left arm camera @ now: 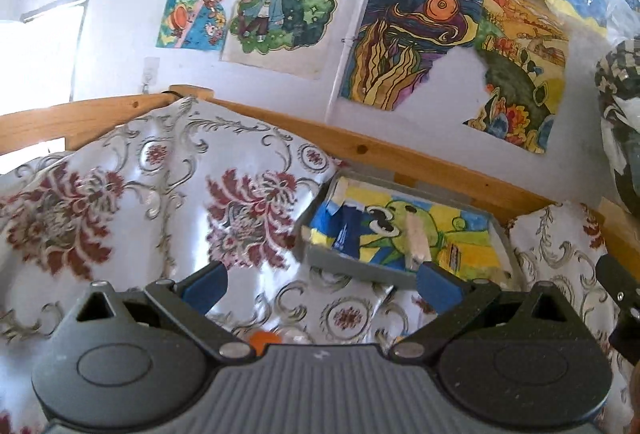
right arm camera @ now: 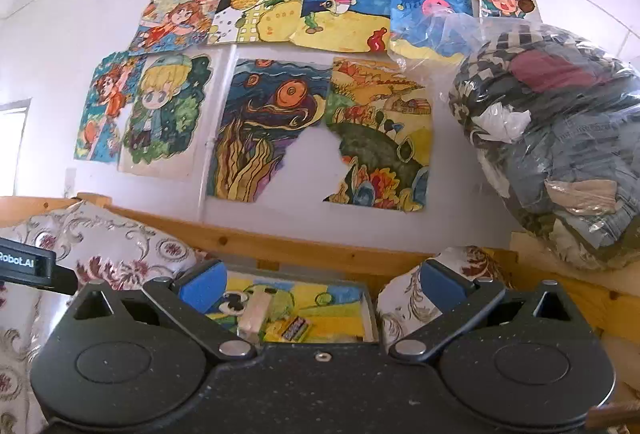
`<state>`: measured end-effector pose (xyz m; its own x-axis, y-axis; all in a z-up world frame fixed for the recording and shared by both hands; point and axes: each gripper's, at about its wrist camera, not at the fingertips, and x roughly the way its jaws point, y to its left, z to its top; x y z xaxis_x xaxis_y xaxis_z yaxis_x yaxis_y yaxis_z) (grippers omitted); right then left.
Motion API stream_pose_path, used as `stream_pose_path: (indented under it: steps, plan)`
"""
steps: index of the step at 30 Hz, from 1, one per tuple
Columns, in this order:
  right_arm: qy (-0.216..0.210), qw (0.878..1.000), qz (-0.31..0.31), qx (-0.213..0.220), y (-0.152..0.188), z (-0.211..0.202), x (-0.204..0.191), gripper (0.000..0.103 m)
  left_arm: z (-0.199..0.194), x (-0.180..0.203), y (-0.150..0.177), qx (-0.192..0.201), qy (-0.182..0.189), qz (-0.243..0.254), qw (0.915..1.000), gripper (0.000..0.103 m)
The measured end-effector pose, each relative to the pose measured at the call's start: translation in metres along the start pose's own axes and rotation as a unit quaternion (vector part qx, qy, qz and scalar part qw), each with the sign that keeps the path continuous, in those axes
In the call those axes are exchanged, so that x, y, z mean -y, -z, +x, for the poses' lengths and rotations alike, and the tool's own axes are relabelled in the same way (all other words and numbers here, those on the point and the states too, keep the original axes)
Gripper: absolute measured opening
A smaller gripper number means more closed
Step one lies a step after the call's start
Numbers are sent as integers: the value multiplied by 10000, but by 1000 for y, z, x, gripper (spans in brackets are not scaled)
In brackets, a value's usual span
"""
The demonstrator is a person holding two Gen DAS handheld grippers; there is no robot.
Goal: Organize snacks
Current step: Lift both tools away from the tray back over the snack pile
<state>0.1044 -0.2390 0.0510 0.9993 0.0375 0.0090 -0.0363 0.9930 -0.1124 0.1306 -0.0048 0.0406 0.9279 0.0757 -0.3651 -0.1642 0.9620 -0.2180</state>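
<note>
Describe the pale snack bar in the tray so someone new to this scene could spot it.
Find the grey tray lined with a bright cartoon drawing, lying between the two floral cushions. The pale wrapped bar lies near the tray's middle, on the green cartoon figure. Unlike the dark blue packet and the small yellow-edged wrapper, it is whitish and translucent.

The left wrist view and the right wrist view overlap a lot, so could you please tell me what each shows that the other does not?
Only the left wrist view shows the dark blue packet in the grey tray. Only the right wrist view shows most of the clear bag of clothes and the small striped snack packet. Both show the tray, the pale wrapped snack, the floral cushions, the wall drawings, and an open gripper: left gripper, right gripper.
</note>
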Motion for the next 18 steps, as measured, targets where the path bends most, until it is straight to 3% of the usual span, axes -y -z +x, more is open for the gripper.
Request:
stream_pose_path:
  steps: [10, 18]
  plan:
    - [-229, 9992, -150, -306, 10, -37, -1, 102, -41, -13, 29, 5, -252, 101, 9996, 103]
    - [-522, 9957, -75, -762, 20, -58, -1, 102, -57, -15, 42, -14, -235, 190, 9995, 103]
